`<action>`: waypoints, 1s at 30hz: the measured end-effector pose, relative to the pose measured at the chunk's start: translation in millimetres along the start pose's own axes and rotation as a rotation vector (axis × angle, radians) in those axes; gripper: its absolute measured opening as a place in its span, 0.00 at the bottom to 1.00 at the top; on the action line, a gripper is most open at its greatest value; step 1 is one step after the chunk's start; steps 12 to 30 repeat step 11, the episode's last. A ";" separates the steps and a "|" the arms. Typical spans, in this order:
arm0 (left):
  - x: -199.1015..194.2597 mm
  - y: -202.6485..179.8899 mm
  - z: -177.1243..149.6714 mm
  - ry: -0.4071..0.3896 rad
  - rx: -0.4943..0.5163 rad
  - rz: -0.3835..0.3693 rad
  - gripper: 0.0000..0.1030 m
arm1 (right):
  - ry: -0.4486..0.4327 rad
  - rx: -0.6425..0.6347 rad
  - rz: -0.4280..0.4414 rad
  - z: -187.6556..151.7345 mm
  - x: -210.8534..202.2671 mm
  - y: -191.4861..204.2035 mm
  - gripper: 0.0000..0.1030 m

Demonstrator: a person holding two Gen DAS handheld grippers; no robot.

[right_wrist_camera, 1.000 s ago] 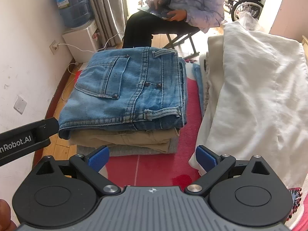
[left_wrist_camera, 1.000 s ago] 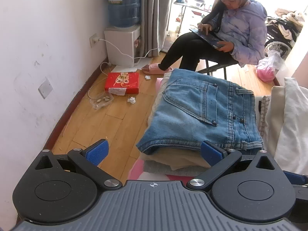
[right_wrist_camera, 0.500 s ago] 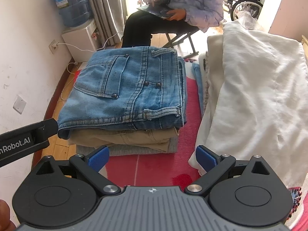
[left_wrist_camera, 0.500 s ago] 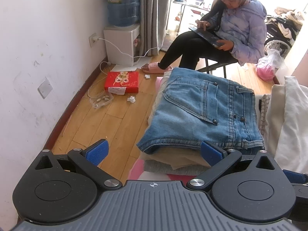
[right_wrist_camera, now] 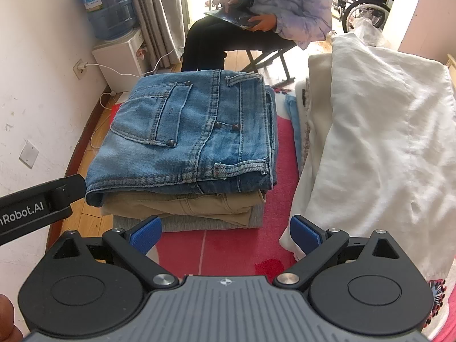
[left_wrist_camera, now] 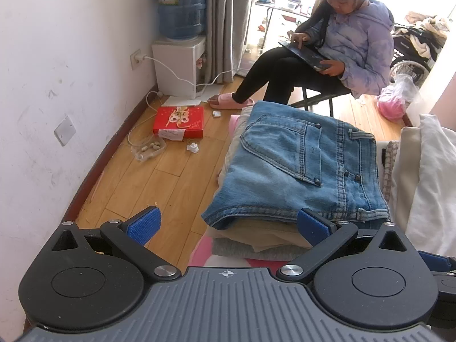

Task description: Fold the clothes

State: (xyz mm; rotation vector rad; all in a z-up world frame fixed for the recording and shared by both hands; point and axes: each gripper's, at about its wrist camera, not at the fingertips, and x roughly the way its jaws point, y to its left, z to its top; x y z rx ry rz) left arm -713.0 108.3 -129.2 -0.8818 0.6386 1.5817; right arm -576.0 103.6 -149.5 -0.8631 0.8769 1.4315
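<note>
Right tool (right_wrist_camera: 225, 235) agape, just short of folded jeans (right_wrist_camera: 188, 134).

My left wrist view looks forward and down from the wall side, near the folded jeans (left_wrist_camera: 296, 171). My right wrist view faces them squarely from just in front. Both share the jeans, water dispenser (left_wrist_camera: 179, 65) and seated person (right_wrist_camera: 273, 5).

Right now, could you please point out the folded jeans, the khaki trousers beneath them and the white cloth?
folded jeans (right_wrist_camera: 182, 139): right wrist view, back pocket.
khaki trousers (right_wrist_camera: 188, 203): right wrist view, front folded edge.
white cloth (right_wrist_camera: 379, 142): right wrist view, middle of drape.
</note>
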 end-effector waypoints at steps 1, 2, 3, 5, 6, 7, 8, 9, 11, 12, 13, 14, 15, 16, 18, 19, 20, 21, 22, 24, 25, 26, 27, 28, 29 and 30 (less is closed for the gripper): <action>0.3 0.0 0.0 0.001 0.000 0.000 1.00 | 0.001 0.000 0.000 0.0 0.3 0.0 0.96; 0.6 0.0 0.1 0.001 0.000 0.000 1.00 | 0.001 0.001 -0.001 0.0 0.5 -0.1 0.96; 0.9 0.1 0.1 0.002 0.000 0.000 1.00 | 0.002 0.001 -0.001 -0.1 0.8 -0.3 0.96; 1.5 0.1 0.1 0.004 0.000 -0.001 1.00 | 0.004 0.002 -0.001 -0.5 1.2 -0.5 0.96; 1.8 0.1 0.2 0.004 0.000 -0.001 1.00 | 0.005 0.002 -0.001 -0.5 1.4 -0.3 0.96; 2.0 0.2 0.1 0.005 0.000 -0.001 1.00 | 0.005 0.003 -0.002 -0.6 1.4 -0.2 0.96; 2.2 0.3 0.0 0.006 0.000 -0.001 1.00 | 0.005 0.003 -0.002 -0.8 1.6 -0.2 0.96; 2.4 0.4 -0.2 0.007 0.000 -0.002 1.00 | 0.006 0.004 -0.002 -0.8 1.9 -0.1 0.96; 2.7 0.7 -0.7 0.009 0.001 -0.003 1.00 | 0.008 0.006 -0.003 -1.2 2.3 0.2 0.96; 2.7 0.7 -0.7 0.009 0.001 -0.003 1.00 | 0.008 0.006 -0.003 -1.2 2.3 0.2 0.96; 2.7 0.7 -0.7 0.009 0.001 -0.003 1.00 | 0.008 0.006 -0.003 -1.2 2.3 0.2 0.96; 2.7 0.7 -0.7 0.009 0.001 -0.003 1.00 | 0.008 0.006 -0.003 -1.2 2.3 0.2 0.96; 2.7 0.7 -0.7 0.009 0.001 -0.003 1.00 | 0.008 0.006 -0.003 -1.2 2.3 0.2 0.96; 2.7 0.7 -0.7 0.009 0.001 -0.003 1.00 | 0.008 0.006 -0.003 -1.2 2.3 0.2 0.96; 2.7 0.7 -0.7 0.009 0.001 -0.003 1.00 | 0.008 0.006 -0.003 -1.2 2.3 0.2 0.96; 2.7 0.7 -0.7 0.009 0.001 -0.003 1.00 | 0.008 0.006 -0.003 -1.2 2.3 0.2 0.96; 2.7 0.7 -0.7 0.009 0.001 -0.003 1.00 | 0.008 0.006 -0.003 -1.2 2.3 0.2 0.96; 2.7 0.7 -0.7 0.009 0.001 -0.003 1.00 | 0.008 0.006 -0.003 -1.2 2.3 0.2 0.96; 2.7 0.7 -0.7 0.009 0.001 -0.003 1.00 | 0.008 0.006 -0.003 -1.2 2.3 0.2 0.96; 2.7 0.7 -0.7 0.009 0.001 -0.003 1.00 | 0.008 0.006 -0.003 -1.2 2.3 0.2 0.96; 2.7 0.7 -0.7 0.009 0.001 -0.003 1.00 | 0.008 0.006 -0.003 -1.2 2.3 0.2 0.96; 2.7 0.7 -0.7 0.009 0.001 -0.003 1.00 | 0.008 0.006 -0.003 -1.2 2.3 0.2 0.96; 2.7 0.7 -0.7 0.009 0.001 -0.003 1.00 | 0.008 0.006 -0.003 -1.2 2.3 0.2 0.96; 2.7 0.7 -0.7 0.009 0.001 -0.003 1.00 | 0.008 0.006 -0.003 -1.2 2.3 0.2 0.96; 2.7 0.7 -0.7 0.009 0.001 -0.003 1.00 | 0.008 0.006 -0.003 -1.2 2.3 0.2 0.96; 2.7 0.7 -0.7 0.009 0.001 -0.003 1.00 | 0.008 0.006 -0.003 -1.2 2.3 0.2 0.96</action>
